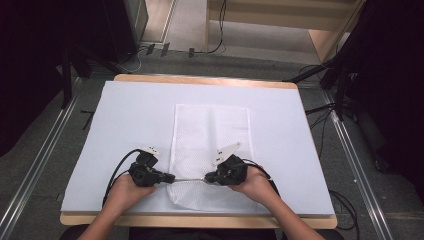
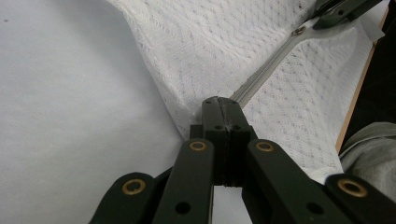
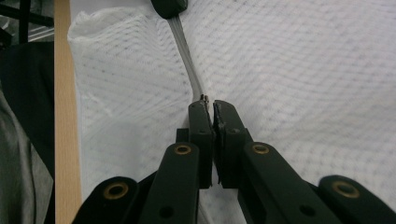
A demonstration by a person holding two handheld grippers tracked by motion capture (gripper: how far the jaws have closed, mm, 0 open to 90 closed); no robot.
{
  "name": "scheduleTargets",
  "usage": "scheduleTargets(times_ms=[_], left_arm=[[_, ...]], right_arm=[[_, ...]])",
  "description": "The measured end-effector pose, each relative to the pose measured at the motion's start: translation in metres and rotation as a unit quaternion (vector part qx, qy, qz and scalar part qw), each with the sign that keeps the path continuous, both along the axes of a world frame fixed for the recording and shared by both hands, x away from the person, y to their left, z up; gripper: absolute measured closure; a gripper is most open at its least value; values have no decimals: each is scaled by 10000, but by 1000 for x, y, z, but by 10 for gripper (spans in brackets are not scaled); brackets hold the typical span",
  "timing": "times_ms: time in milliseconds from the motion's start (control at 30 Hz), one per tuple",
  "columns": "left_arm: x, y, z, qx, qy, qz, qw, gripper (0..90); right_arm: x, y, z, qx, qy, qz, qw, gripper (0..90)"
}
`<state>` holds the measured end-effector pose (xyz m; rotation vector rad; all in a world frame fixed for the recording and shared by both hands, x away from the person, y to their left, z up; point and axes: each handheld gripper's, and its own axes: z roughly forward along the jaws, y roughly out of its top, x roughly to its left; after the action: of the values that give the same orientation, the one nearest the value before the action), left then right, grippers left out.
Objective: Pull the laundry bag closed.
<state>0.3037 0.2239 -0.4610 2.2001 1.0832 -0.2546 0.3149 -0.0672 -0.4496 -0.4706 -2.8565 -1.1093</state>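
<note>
A white mesh bag (image 1: pixel 210 132) lies flat in the middle of the white-covered table (image 1: pixel 125 125), its near end slightly lifted. A grey zipper (image 1: pixel 190 179) runs across that near end. My left gripper (image 1: pixel 170 177) is shut on the bag's left edge at the zipper's end (image 2: pixel 223 105). My right gripper (image 1: pixel 207 178) faces it from the right, shut on the small metal zipper pull (image 3: pixel 204 97). The zipper (image 3: pixel 187 65) stretches taut between the two grippers. In the left gripper view the zipper (image 2: pixel 266 65) leads up to the right gripper (image 2: pixel 336 11).
The table's wooden rim (image 3: pixel 64 116) runs close beside the bag's near end. Around the table are a grey floor, metal rails (image 1: pixel 35 165), black stands and cables (image 1: pixel 220 30). A grey sleeve (image 2: pixel 369 149) sits close behind the grippers.
</note>
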Motion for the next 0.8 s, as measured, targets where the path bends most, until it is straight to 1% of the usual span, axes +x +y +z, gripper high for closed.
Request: scheduleTargets(times_ms=[100, 300, 333, 400, 433, 500, 533, 600, 733, 800], left_arm=[[0, 0, 0, -19, 0, 0, 10000, 900], [0, 0, 0, -30, 7, -6, 10000, 900], [0, 1, 0, -33, 11, -5, 10000, 900], [0, 1, -1, -45, 3, -10, 10000, 900], [0, 1, 0, -34, -2, -15, 10000, 900], [0, 0, 0, -15, -9, -16, 10000, 900], [0, 0, 0, -30, -4, -19, 10000, 900], [0, 0, 0, -17, -15, -19, 10000, 900], [0, 1, 0, -30, -23, -28, 10000, 900], [0, 0, 0, -26, -26, -32, 10000, 900]], right_arm=[[0, -10, 1, -4, 4, -45, 10000, 891], [0, -33, 0, 65, 119, -196, 9997, 891], [0, -36, 0, 98, 113, -193, 9997, 891], [0, -45, 0, 140, 172, -249, 9994, 891], [0, -48, -1, 200, 202, -270, 9992, 891], [0, -53, -1, 243, 249, -321, 9989, 891], [0, -55, -1, 242, 202, -294, 9991, 891], [0, -61, 0, 231, 224, -362, 9988, 891], [1, -73, 1, 309, 221, -409, 9984, 891], [0, -81, 1, 296, 210, -447, 9983, 891]])
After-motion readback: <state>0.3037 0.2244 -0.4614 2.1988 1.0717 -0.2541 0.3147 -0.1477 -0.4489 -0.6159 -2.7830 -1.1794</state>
